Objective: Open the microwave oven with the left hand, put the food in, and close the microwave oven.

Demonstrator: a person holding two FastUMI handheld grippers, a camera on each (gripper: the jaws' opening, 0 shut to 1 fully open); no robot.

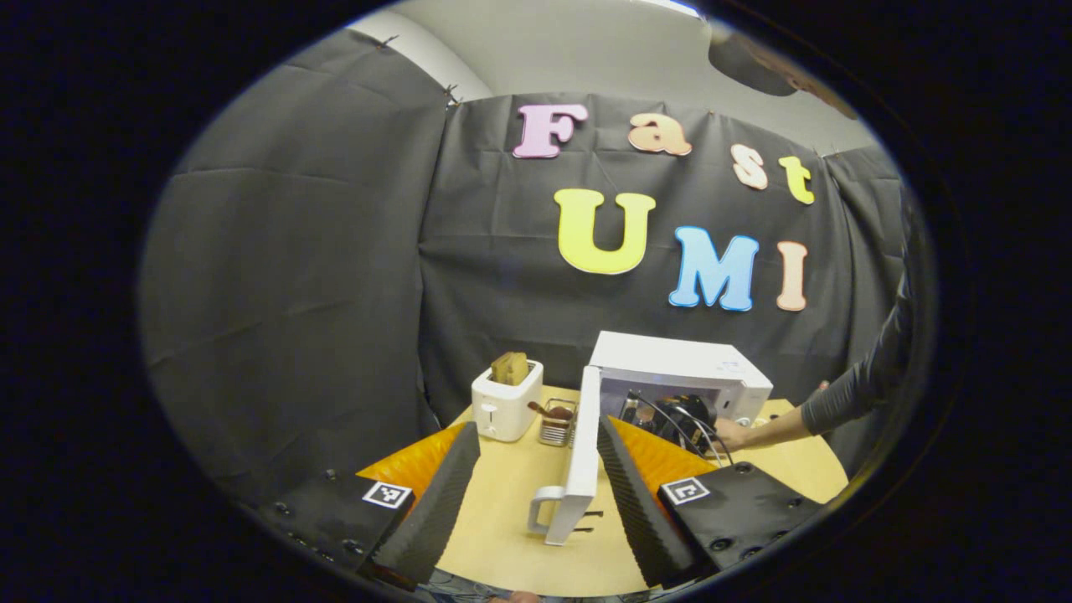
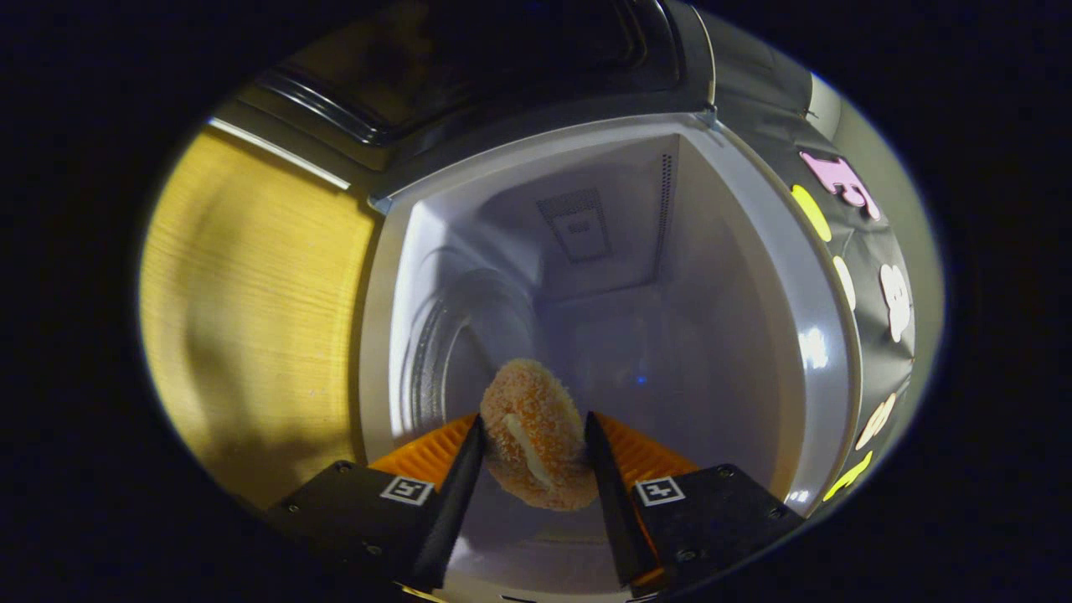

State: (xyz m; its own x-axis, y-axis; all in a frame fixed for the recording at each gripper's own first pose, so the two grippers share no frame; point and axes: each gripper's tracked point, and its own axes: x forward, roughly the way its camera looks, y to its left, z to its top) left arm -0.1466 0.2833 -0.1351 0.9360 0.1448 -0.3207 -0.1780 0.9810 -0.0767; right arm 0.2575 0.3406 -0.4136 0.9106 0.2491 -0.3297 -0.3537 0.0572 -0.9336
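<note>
Breaded food (image 2: pixel 536 435) sits low-center in right gripper view, clamped btwn both fingers of right gripper (image 2: pixel 533 469), facing microwave (image 2: pixel 754 276) cavity. In left gripper view, microwave door (image 1: pixel 584 452) hangs open mid-frame on table (image 1: pixel 502 519); left gripper (image 1: pixel 536 494) jaws spread wide, holding nothing. Toaster (image 1: pixel 506 402) left of door.

At the lower edge of the left gripper view, the left gripper (image 1: pixel 536 494) is showing ribbed fingers, dark screw-studded blocks and a square black-and-white marker on each block. The right gripper (image 2: pixel 534 494) is showing the same build at the bottom of the right gripper view. At the right edge of the left gripper view a person's arm is wearing a dark grey sleeve (image 1: pixel 863 385), with thin dark cables (image 1: pixel 682 423) looping beside the hand (image 1: pixel 731 434).
</note>
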